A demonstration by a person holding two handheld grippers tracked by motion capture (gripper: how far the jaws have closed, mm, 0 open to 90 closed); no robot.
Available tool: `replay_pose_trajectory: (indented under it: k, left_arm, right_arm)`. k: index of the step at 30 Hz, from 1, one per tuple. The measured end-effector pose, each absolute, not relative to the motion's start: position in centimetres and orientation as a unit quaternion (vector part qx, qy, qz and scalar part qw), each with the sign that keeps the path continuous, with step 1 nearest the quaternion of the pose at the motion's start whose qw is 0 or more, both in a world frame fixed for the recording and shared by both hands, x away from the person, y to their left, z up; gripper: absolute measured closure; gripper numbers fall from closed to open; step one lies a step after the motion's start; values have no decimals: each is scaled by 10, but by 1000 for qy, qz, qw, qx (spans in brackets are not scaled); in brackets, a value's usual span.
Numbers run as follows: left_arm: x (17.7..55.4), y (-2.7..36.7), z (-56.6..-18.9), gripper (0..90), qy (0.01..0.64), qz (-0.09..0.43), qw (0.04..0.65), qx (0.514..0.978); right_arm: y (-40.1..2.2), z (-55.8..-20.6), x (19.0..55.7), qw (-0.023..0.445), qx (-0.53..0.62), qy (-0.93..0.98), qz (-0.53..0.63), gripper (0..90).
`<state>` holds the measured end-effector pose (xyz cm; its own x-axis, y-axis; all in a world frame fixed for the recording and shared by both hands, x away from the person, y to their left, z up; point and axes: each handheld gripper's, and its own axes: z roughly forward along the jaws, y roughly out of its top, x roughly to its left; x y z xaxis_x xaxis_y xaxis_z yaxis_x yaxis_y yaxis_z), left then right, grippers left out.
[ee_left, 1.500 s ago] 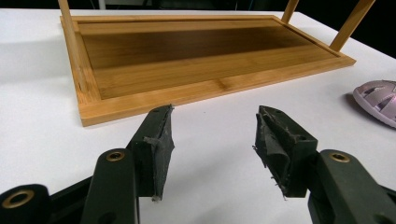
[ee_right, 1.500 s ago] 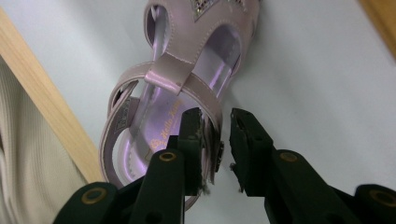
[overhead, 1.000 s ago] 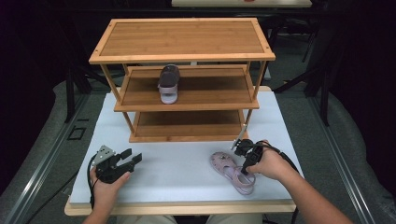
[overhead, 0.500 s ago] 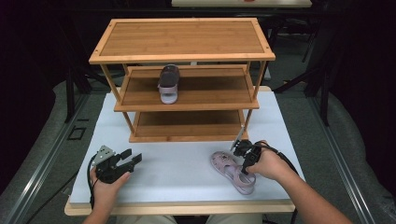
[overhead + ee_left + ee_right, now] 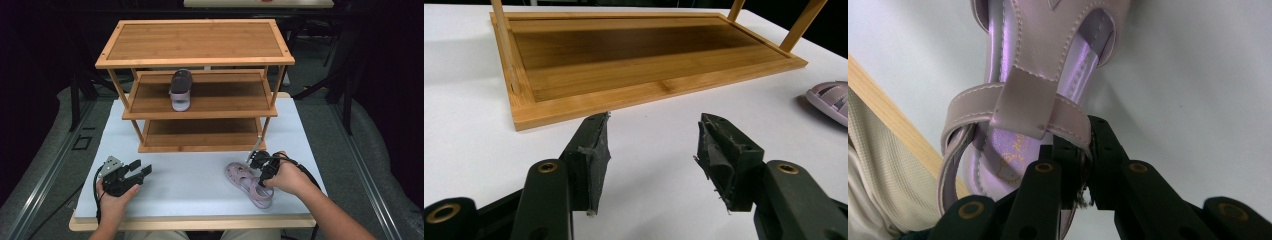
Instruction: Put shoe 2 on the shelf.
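A lilac sandal lies on the white table at the right, toe toward the rack. My right gripper sits at its heel end. In the right gripper view the gripper pinches the sandal's ankle strap; its jaws have just been closing on that strap and now press it. A matching sandal stands on the rack's middle shelf. My left gripper rests at the table's left, open and holding nothing. In its own view, the left gripper points at the lowest shelf, with the sandal's toe at far right.
A three-tier bamboo rack stands at the back of the white table. Its top and bottom shelves are bare. The table's wooden front edge runs close behind the held sandal.
The right gripper's jaws have drawn together at the sandal's heel strap. Both hands and the sandal stay where they were.
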<state>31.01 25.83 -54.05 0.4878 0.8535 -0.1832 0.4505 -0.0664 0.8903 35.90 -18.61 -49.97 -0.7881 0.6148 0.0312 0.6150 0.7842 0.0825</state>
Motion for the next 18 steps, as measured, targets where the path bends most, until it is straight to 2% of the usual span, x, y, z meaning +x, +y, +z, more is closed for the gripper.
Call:
replay_pose_trajectory:
  k: [7,18]
  left_arm:
    - [310,259,-541,463,466,201,501,701]
    - [310,259,-541,463,467,200,499,702]
  right_arm:
    - [-184,-497,356,-7,-316,-948,-36,842]
    - [-197,-493,342,-26,-331,-935,-124,844]
